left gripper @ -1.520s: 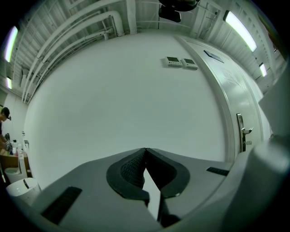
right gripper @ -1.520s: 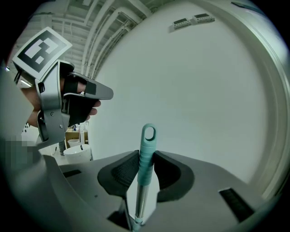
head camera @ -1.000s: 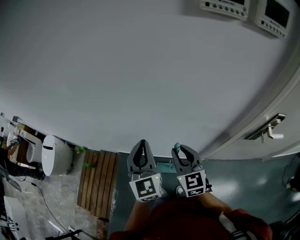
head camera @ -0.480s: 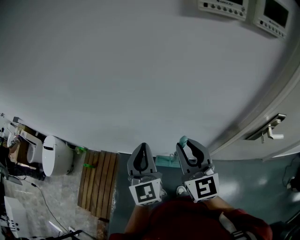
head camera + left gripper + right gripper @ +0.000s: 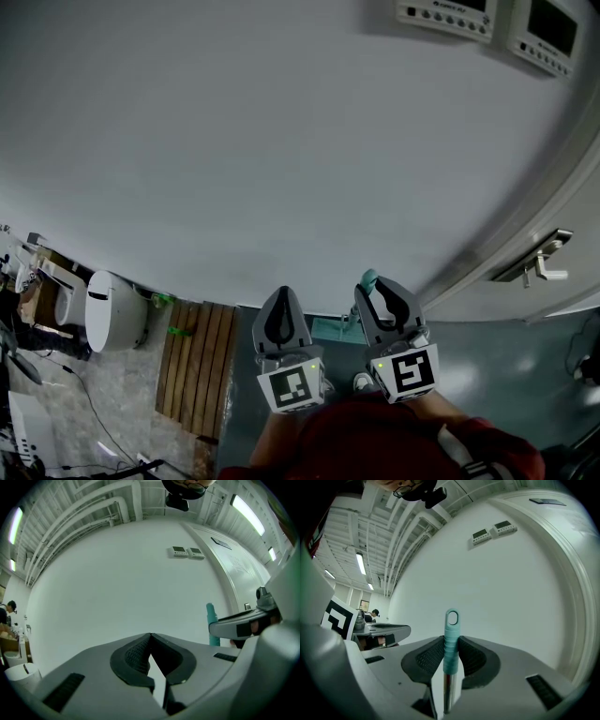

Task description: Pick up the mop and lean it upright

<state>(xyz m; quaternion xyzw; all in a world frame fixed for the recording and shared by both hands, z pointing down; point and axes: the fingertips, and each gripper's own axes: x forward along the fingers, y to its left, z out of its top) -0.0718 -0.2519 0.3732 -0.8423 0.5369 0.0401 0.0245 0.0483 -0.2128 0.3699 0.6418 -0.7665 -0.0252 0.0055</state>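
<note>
Before the white wall (image 5: 281, 141): mop (image 5: 451, 641), upright, teal handle end clamped between the pads of the right claw (image 5: 379, 289); left claw (image 5: 150, 635) just beside, closed, empty.

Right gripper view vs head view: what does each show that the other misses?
Only the right gripper view: the mop handle close up, its hanging loop and metal shaft, clamped between the right tool pads; ceiling pipes, strip lights.
Only the head view: white bin, wooden slatted board, door handle, floor.
Both: white wall, two wall panels, left tool, the handle's teal tip.
</note>
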